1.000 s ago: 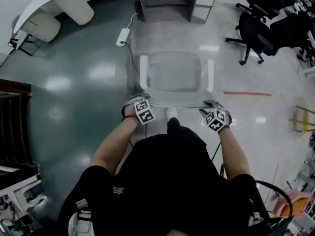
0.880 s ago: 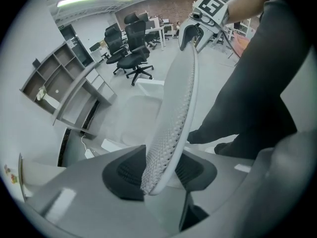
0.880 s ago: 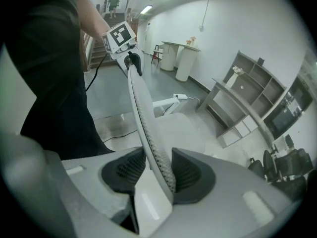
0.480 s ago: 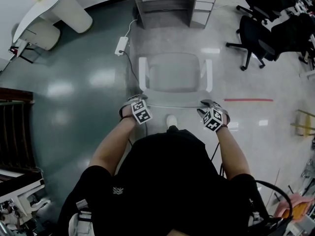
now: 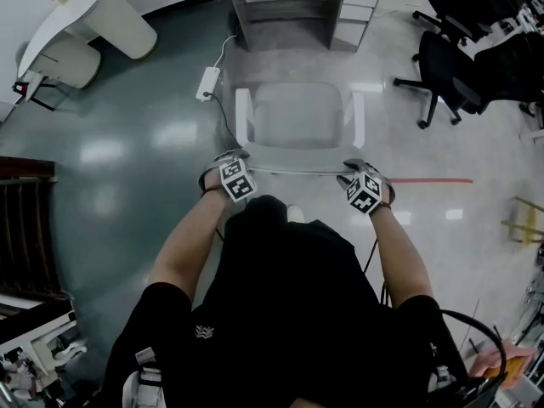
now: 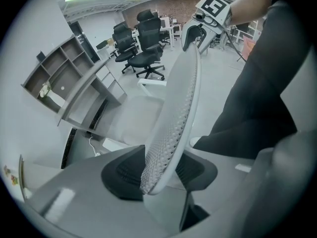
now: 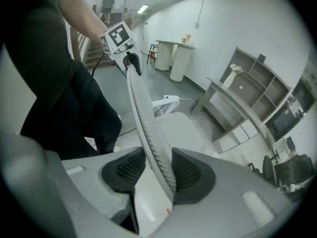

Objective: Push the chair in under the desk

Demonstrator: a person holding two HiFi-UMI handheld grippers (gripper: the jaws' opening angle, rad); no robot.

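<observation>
A white chair [image 5: 297, 117] is seen in the upper middle of the head view. It stands on the pale floor [image 5: 399, 134], and its seat is turned toward the grey desk [image 5: 353, 11] at the top edge. The chair is near the desk but is not yet under it, and a strip of bare floor is seen between them. The top of the chair's back is held at both ends. The left gripper [image 5: 231, 160] is set on the left end, just left of the middle of the frame. The right gripper [image 5: 355, 168] is set on the right end. In the left gripper view the thin netted edge of the back is seen between the two dark pads [image 6: 121, 172], and both pads are touched by it. These jaws have just been opening a little, yet the edge is gripped. In the right gripper view the same edge is squeezed between that gripper's pads, so the chair is grasped there too. Both grippers are pointed steeply down. A white power strip [image 5: 208, 83] with its cord is laid on the floor just left of the chair. Black office chairs [image 5: 446, 58] are parked at the upper right, well apart from the white chair. A red line [image 5: 429, 179] is marked on the floor at the right. A curved white counter [image 5: 85, 7] is found at the upper left.
</observation>
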